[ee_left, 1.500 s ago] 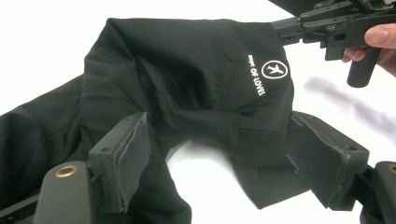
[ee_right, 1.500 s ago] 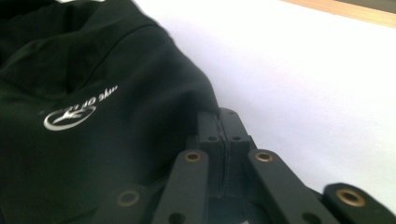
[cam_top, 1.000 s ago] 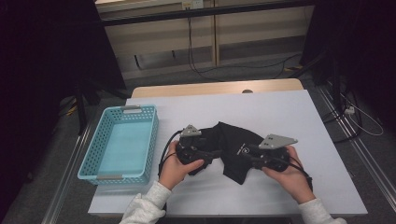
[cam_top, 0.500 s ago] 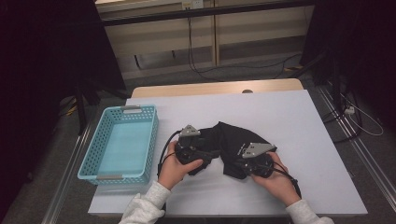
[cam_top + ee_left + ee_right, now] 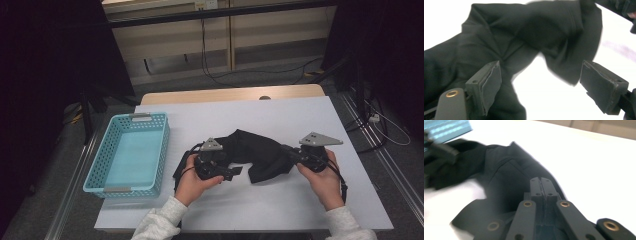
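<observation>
High view: black cloth (image 5: 260, 152) lying crumpled mid-table on white table (image 5: 280, 120), right of teal basket (image 5: 131, 152). Left gripper (image 5: 235, 171) sitting at cloth's left end, right gripper (image 5: 289, 150) at its right end.

Left gripper view: jaws standing wide apart, cloth (image 5: 524, 40) lying beyond, nothing pinched.

Right gripper view: jaws having just been closing, now pressed together over cloth (image 5: 506, 182); whether fabric is pinched, cannot tell.
</observation>
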`<state>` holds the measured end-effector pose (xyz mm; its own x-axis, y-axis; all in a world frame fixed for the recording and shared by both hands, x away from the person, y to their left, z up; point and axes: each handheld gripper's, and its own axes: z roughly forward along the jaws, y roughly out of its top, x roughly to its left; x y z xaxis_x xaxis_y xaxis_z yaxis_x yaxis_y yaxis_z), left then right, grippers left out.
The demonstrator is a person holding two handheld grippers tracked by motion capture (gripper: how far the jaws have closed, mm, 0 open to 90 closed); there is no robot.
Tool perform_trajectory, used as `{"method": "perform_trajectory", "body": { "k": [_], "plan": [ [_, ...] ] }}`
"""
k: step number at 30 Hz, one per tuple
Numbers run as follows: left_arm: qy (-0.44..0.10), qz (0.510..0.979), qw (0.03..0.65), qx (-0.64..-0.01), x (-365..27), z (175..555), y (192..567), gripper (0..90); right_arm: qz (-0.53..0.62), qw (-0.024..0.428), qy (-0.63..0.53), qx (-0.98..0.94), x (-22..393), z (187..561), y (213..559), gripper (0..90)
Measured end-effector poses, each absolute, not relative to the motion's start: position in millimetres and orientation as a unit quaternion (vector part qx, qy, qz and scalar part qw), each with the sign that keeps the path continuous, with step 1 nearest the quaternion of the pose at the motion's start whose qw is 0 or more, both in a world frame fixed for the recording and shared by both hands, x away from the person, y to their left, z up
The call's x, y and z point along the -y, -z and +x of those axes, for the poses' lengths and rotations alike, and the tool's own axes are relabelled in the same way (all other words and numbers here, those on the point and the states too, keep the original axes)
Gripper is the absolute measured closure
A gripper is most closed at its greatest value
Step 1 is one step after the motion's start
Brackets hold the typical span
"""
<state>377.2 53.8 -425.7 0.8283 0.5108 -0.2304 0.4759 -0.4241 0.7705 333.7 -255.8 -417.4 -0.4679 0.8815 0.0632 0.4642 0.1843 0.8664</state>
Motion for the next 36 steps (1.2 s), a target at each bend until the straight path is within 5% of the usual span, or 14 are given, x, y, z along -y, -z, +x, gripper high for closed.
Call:
{"method": "perform_trajectory", "body": {
  "k": [14, 25, 28, 31, 36],
  "plan": [
    [-0.017, 0.848, 0.447, -0.284, -49, 375, 430, 16.2, 0.521, 0.278, -0.393, -0.705, 311, 341, 430, 89.9],
    [-0.02, 0.848, 0.445, -0.287, -51, 377, 429, 16.2, 0.486, 0.274, -0.369, -0.744, 293, 341, 437, 88.6],
    [-0.02, 0.847, 0.446, -0.289, -52, 377, 429, 16.2, 0.486, 0.276, -0.375, -0.74, 288, 339, 435, 79.0],
    [-0.022, 0.849, 0.444, -0.287, -53, 378, 429, 16.2, 0.471, 0.278, -0.378, -0.747, 278, 335, 428, 60.2],
    [-0.026, 0.845, 0.447, -0.291, -56, 379, 427, 16.2, 0.43, 0.255, -0.416, -0.76, 252, 321, 418, 46.0]
  ]
}}
